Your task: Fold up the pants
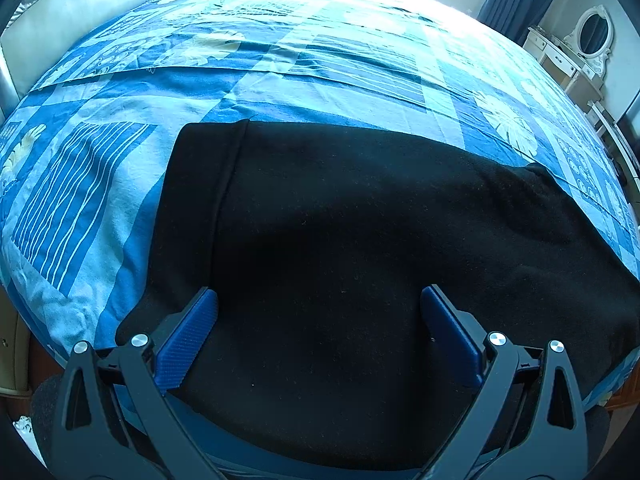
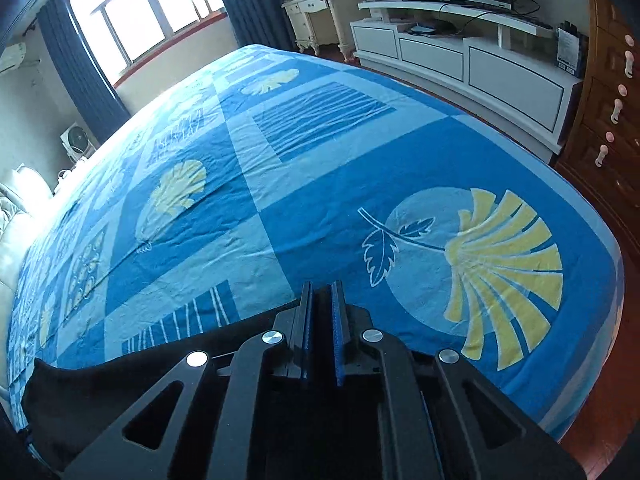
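Note:
Black pants (image 1: 340,220) lie spread on a blue patterned bedsheet (image 1: 100,184), the waistband band at the left. My left gripper (image 1: 319,300) is open, its blue pads (image 1: 188,340) wide apart just above the pants near the bed's front edge, holding nothing. In the right wrist view, my right gripper (image 2: 322,300) is nearly shut, its pads pinching dark cloth of the pants (image 2: 120,372), which trail off to the left under the gripper. The pinched spot itself is mostly hidden by the fingers.
The bed (image 2: 320,160) fills both views. A padded headboard (image 1: 80,12) stands at the left. A white dressing table with an oval mirror (image 1: 588,48), a white TV console (image 2: 480,60), a wooden dresser (image 2: 608,128) and a window (image 2: 152,12) surround the bed.

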